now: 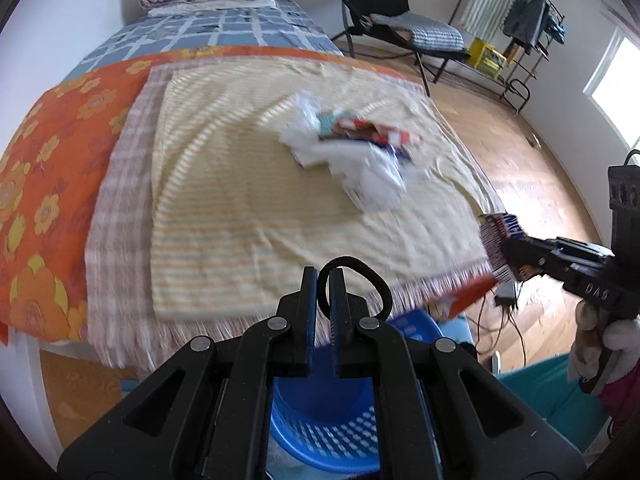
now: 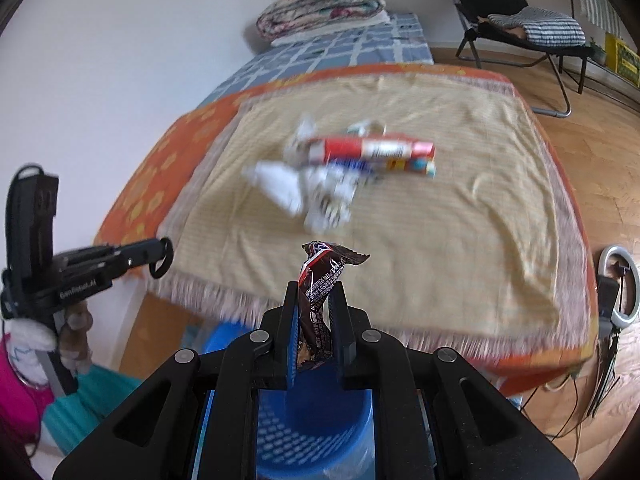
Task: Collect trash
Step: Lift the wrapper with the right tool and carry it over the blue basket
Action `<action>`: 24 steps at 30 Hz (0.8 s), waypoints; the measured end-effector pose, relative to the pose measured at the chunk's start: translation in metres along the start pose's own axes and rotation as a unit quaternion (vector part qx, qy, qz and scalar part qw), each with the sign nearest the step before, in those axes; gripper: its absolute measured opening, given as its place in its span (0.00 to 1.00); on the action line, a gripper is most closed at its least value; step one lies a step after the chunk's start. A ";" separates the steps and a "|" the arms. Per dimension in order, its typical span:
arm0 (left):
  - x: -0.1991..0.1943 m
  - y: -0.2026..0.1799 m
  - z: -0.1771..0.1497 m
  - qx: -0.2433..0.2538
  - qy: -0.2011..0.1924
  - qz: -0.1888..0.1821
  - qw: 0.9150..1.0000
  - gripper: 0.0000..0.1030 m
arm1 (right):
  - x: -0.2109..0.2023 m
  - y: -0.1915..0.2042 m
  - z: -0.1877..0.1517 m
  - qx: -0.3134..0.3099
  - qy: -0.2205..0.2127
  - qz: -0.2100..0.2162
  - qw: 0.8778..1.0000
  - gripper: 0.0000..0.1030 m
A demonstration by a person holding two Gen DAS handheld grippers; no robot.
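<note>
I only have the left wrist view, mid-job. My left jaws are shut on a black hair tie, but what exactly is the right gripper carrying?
Observer: The right gripper is shut on a dark brown snack wrapper with white print.
Operator: Where is the bin relative to it?
Observer: The blue basket sits directly below those jaws.
Operator: What trash is left on the bed?
Observer: A red and white carton lies on crumpled white paper, both blurred.
</note>
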State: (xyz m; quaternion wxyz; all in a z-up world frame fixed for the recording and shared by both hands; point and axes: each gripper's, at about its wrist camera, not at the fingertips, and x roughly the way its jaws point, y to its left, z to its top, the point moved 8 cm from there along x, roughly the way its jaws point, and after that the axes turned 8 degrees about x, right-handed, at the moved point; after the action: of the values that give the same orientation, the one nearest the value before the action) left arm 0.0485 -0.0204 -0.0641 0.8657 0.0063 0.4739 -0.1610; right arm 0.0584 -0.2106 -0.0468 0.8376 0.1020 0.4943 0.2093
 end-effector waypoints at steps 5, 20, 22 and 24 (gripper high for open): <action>0.003 -0.016 -0.027 0.011 0.009 -0.004 1.000 0.04 | 0.010 0.003 -0.039 -0.006 0.023 -0.003 1.000 0.11; 0.028 -0.030 -0.084 0.024 0.049 -0.001 0.999 0.04 | 0.029 0.011 -0.087 -0.030 0.053 -0.016 0.998 0.11; 0.032 -0.031 -0.089 0.025 0.056 -0.001 0.998 0.04 | 0.030 0.012 -0.090 -0.034 0.053 -0.019 0.998 0.11; 0.035 -0.033 -0.092 0.026 0.059 0.000 0.998 0.04 | 0.032 0.013 -0.093 -0.039 0.056 -0.020 0.997 0.11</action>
State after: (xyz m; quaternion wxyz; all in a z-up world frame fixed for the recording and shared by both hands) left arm -0.0187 -0.0456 -0.1389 0.8360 0.0383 0.5194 -0.1729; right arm -0.0121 -0.1877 -0.1126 0.8161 0.0473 0.5337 0.2166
